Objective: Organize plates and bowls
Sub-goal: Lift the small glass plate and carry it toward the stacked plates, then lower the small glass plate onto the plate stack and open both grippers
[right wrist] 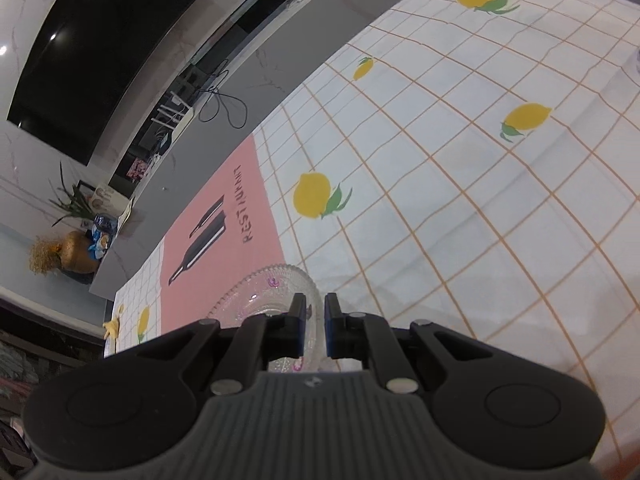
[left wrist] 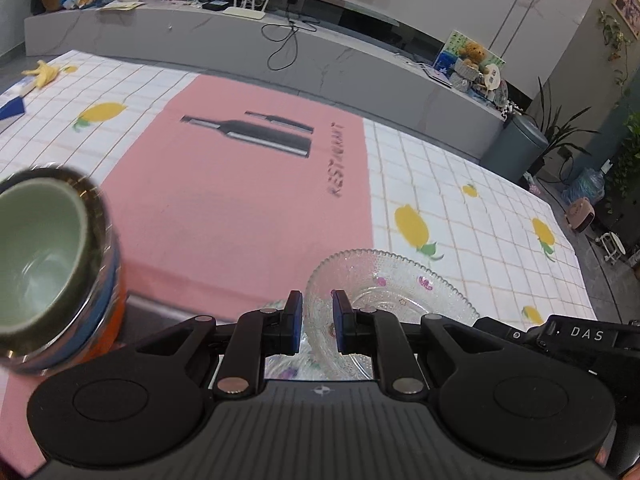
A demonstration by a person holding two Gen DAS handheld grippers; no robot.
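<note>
Table w/ white grid cloth (left wrist: 460,176), lemon print; smooth pink mat (left wrist: 240,200) at centre. Left gripper (left wrist: 318,318) and right gripper (right wrist: 315,322) each clenched on rim of one clear beaded glass dish (left wrist: 384,280), tilted. Stacked round bowls (left wrist: 44,256), pale green glazed inside, at 9 o'clock in left view.

bowl stack (left wrist: 44,268): blurred, cut by left edge (lower bowls' colours unclear)
</note>
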